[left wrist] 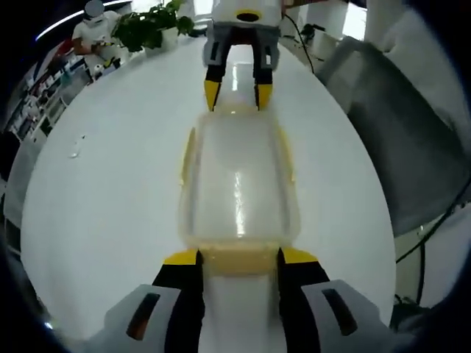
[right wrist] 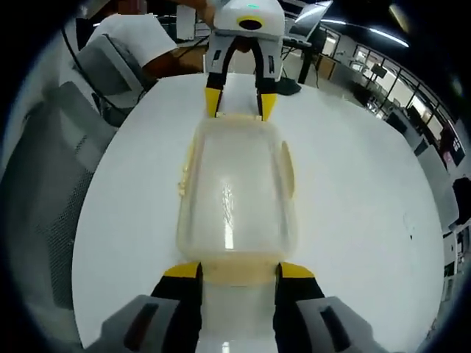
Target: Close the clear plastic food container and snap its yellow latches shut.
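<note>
White table [left wrist: 96,191] carries the clear food container [left wrist: 239,187], lid seated on top. The container lies lengthwise between the two claws, one at each short end. Left gripper [left wrist: 239,257] stands with jaws apart, straddling the near yellow latch [left wrist: 239,263]; right gripper [right wrist: 239,271] likewise at the opposite latch [right wrist: 239,272]. Contact with either latch cannot be confirmed.
</note>
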